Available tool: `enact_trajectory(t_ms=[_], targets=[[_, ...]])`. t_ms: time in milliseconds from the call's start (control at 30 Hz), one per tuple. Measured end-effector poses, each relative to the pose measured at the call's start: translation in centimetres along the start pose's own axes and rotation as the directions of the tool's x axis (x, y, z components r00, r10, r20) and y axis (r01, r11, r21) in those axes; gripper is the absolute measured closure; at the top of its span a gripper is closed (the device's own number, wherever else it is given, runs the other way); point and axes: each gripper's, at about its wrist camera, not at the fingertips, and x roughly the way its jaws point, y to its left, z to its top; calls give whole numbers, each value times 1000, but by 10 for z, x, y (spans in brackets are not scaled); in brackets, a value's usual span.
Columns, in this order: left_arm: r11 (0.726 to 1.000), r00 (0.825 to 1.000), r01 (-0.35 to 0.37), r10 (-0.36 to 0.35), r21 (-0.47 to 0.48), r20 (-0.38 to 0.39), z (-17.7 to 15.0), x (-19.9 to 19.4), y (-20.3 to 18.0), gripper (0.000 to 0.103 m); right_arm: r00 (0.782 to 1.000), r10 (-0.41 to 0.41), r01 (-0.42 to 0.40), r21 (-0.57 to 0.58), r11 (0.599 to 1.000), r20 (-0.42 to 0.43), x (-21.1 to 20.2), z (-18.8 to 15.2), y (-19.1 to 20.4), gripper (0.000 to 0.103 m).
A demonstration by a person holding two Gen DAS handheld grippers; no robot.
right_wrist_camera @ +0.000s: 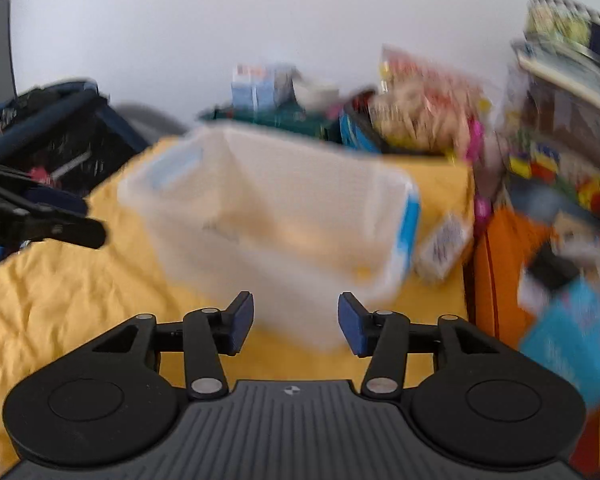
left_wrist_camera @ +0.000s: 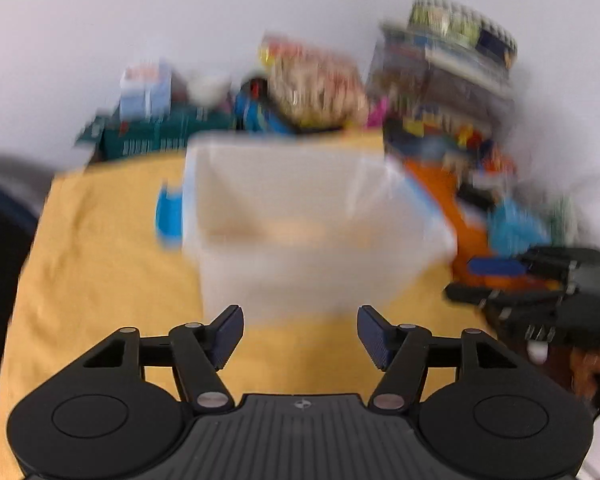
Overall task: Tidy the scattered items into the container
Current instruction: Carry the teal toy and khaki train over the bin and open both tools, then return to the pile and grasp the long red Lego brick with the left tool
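Two claws, left claw [left_wrist_camera: 300,336] and right claw [right_wrist_camera: 296,322], both spread, face one container [left_wrist_camera: 300,216].

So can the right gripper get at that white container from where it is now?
Probably yes. The right gripper is open and empty, the white container sits straight ahead on the yellow cloth, and nothing lies between.

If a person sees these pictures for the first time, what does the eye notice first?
First, the large translucent white plastic container with blue handles, standing in the middle of the yellow cloth. Then the blurred pile of colourful packages behind it, against the wall. Both grippers, left and right, are open and empty.
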Motion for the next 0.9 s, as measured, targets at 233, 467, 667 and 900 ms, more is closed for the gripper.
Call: enact_trajectory(t_ms=[233,467,667,900], targets=[[997,968,74,-74,-9,-240,-84,20,-14,39,983,16,-5,57,998,-183,-12,-73,12,55],[932,916,180,-275,-314,-292,-115,53,7,65,982,21,-9,66,998,-188,-35,-96,32,53],[942,900,221,-296,-251,-320,-124,55,-17,68,980,6,10,80,997,-197,-48,-116,41,53],[977,921,212,-207,-19,-329,-125,55,-53,76,978,23,-2,98,995,-209,-50,-126,48,54]])
